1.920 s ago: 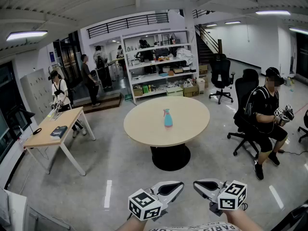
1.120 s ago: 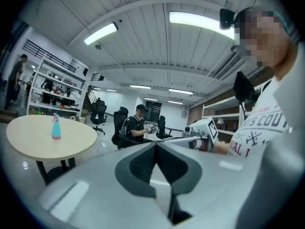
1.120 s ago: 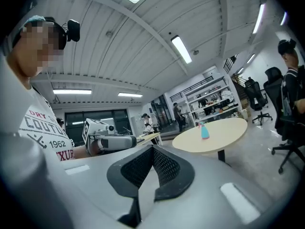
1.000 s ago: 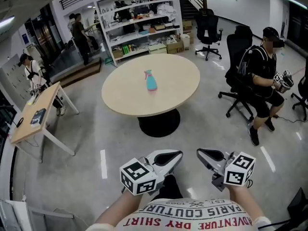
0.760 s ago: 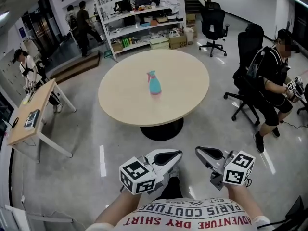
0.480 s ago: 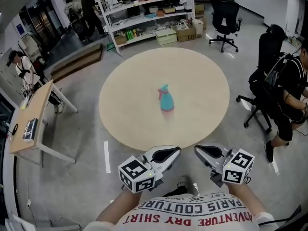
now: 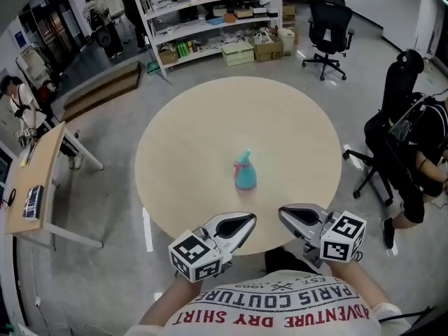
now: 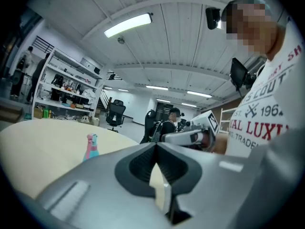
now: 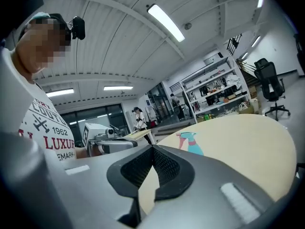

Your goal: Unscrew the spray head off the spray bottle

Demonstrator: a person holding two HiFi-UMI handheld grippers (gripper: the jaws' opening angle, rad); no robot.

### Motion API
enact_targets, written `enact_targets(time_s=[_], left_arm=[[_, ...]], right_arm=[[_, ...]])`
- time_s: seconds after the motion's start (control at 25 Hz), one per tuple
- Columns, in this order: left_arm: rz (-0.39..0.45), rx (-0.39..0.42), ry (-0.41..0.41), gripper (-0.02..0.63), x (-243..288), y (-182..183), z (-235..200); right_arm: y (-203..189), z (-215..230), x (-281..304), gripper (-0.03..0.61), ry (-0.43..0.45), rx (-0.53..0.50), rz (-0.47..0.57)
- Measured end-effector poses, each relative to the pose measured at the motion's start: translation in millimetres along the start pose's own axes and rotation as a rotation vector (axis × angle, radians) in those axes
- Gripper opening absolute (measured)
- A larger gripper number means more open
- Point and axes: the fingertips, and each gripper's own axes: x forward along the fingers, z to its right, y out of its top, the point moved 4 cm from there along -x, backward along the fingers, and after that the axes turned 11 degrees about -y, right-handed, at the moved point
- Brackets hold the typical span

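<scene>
A teal spray bottle (image 7: 245, 176) with a pink spray head stands upright near the middle of the round beige table (image 7: 189, 138). It also shows small in the left gripper view as the bottle (image 8: 91, 147), and in the right gripper view as the bottle (image 9: 191, 143). My left gripper (image 7: 250, 220) hovers shut and empty over the table's near edge, short of the bottle. My right gripper (image 7: 283, 213) is beside it, also shut and empty. Their jaws meet in the left gripper (image 8: 155, 145) and the right gripper (image 9: 152, 148).
A seated person (image 7: 423, 163) and black office chairs (image 7: 329, 30) are to the table's right. Stocked shelves (image 7: 210, 12) stand behind it. A small wooden desk (image 7: 31, 180) and standing people (image 7: 17, 107) are at the left.
The table and bottle have come much closer in the head view. Both grippers now reach over the table's near edge instead of the floor. Both stay shut.
</scene>
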Motion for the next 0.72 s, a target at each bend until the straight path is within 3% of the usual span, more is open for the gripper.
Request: enact_targets(time_s=[0.32, 0.52, 0.72], left_arm=[[-0.005, -0.057, 0.061, 0.000, 3, 3, -52], [-0.038, -0.017, 0.157, 0.003, -2, -13, -95], [-0.083, 0.016, 0.277, 0.242, 3, -46, -148]], right_arm=[[10, 34, 48, 0.002, 0.072, 0.033, -0.045], [6, 60, 74, 0.002, 0.084, 0.061, -0.054], [2, 85, 89, 0.002, 0.077, 0.083, -0.083]])
